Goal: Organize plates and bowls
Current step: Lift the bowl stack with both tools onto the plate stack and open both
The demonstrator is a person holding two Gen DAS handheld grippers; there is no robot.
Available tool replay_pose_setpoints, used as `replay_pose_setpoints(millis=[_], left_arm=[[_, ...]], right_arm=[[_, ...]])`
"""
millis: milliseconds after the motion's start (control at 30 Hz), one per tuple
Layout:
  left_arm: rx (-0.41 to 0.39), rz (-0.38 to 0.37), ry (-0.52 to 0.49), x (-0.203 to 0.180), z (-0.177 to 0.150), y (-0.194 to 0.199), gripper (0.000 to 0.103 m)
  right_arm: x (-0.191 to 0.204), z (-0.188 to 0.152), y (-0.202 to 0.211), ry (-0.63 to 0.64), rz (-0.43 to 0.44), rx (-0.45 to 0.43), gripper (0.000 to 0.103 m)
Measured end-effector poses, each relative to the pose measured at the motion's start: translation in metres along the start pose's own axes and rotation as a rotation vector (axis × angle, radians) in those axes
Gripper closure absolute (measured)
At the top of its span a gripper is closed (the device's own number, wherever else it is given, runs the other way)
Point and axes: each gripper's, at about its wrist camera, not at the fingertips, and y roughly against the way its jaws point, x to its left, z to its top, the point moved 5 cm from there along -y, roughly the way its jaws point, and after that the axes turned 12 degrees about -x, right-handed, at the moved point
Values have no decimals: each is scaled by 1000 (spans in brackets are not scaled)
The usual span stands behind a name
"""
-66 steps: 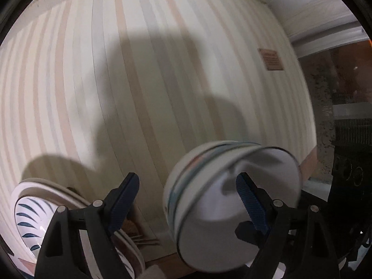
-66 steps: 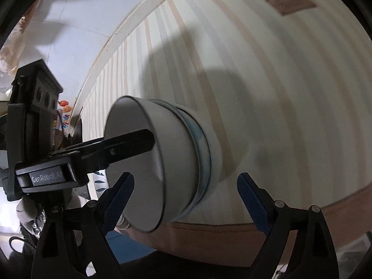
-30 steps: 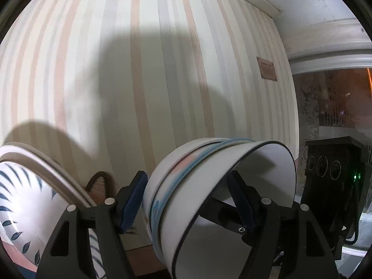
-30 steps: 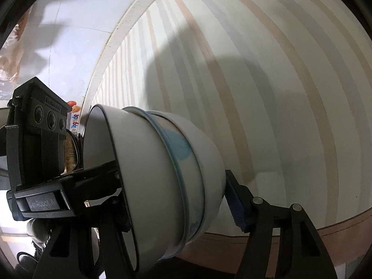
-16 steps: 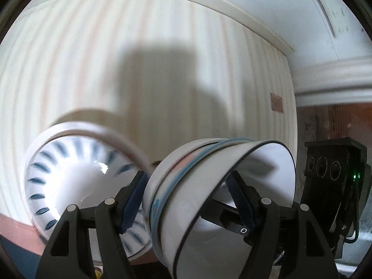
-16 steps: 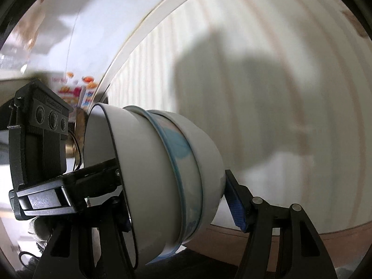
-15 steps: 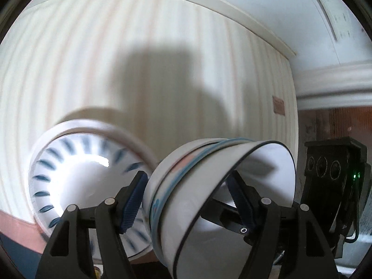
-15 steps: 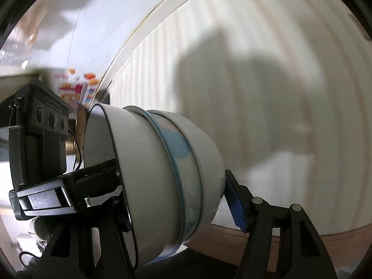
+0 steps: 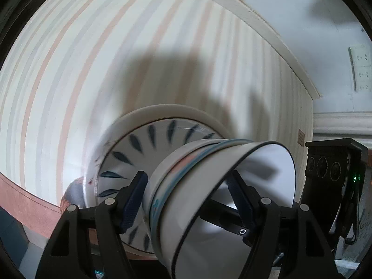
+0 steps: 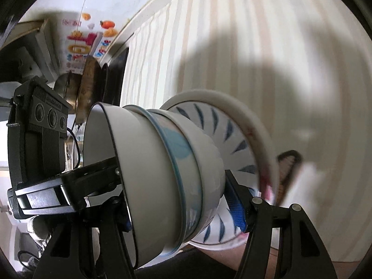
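A stack of nested white bowls (image 9: 209,186) with a blue band is held between both grippers; it also shows in the right wrist view (image 10: 162,174). My left gripper (image 9: 188,193) is shut on the stack from one side. My right gripper (image 10: 181,204) is shut on it from the other side. The stack's base sits just in front of a stack of plates (image 9: 148,144) with a blue leaf pattern, on the striped tablecloth (image 9: 93,58). The plates also show in the right wrist view (image 10: 232,134). I cannot tell if the bowls touch the plates.
The striped cloth (image 10: 279,46) has a pink border at its edge (image 9: 28,202). A woven mat (image 10: 288,169) lies under the plates. Dark pans and a brass dish (image 10: 90,86) stand at the far end. A white wall with sockets (image 9: 360,67) lies beyond.
Both grippers have carried the bowl stack toward the leaf-pattern plates, which now sit right behind the bowls' base. The grip on the bowls is unchanged.
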Motion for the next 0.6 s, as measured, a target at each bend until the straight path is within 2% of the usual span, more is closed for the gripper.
replay_pose_setpoints(millis=[233,600], left_arm=[[-3,4,8,16,2,-1,34],[-1,2,-17,18,3,-5,34]], right_arm=[[10,0,-31,10,-12,25,38],[12,1,-39,20,-51,20,38]])
